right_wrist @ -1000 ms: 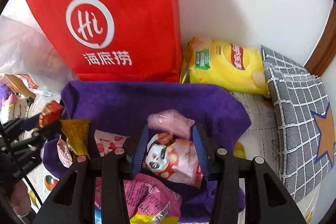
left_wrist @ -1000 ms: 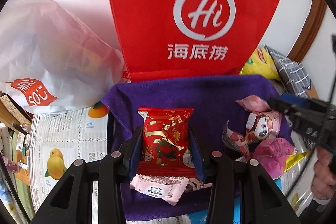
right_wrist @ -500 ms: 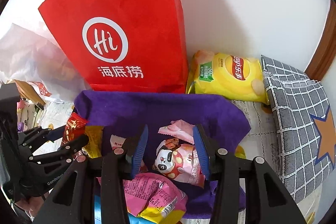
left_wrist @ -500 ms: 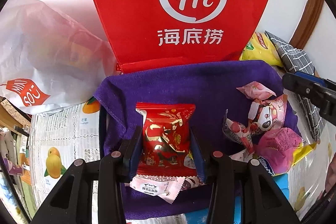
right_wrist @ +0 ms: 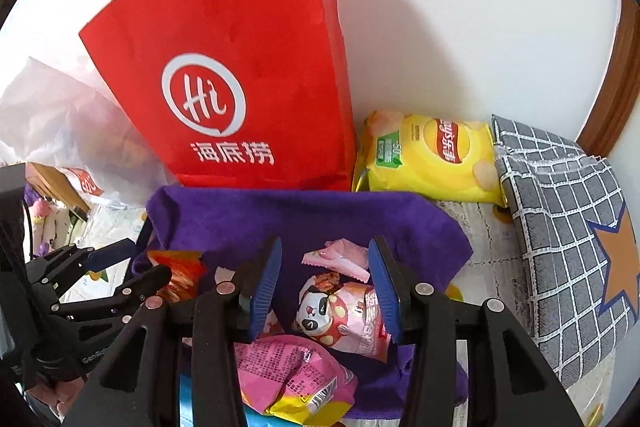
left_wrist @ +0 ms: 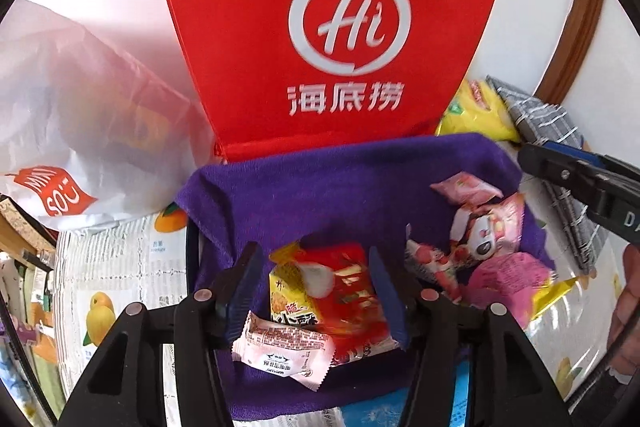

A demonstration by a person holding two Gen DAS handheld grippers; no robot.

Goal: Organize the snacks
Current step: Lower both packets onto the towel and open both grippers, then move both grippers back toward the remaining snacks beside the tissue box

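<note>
A purple cloth (left_wrist: 344, 195) lined basket holds the snacks. My left gripper (left_wrist: 314, 269) is open above a red and yellow packet (left_wrist: 332, 301) lying loose between its fingers, with a pink wafer packet (left_wrist: 286, 347) in front. My right gripper (right_wrist: 325, 275) is open over a pink panda packet (right_wrist: 340, 311) and a small pink sachet (right_wrist: 340, 259). A pink bag (right_wrist: 292, 375) lies nearer. The panda packet also shows in the left wrist view (left_wrist: 488, 231), with the right gripper's fingers (left_wrist: 580, 183) at the right edge. The left gripper (right_wrist: 120, 267) shows at the left of the right wrist view.
A tall red paper bag (right_wrist: 240, 79) stands behind the basket against the white wall. A yellow crisp bag (right_wrist: 432, 155) and a grey checked cushion (right_wrist: 568, 247) lie to the right. A white plastic bag (left_wrist: 80, 131) sits at the left on a fruit-print tablecloth (left_wrist: 120, 275).
My left gripper has opened and the red packet has dropped, turning over to show a yellow side. My right gripper has lifted and drawn back; the panda packet stays in the basket.
</note>
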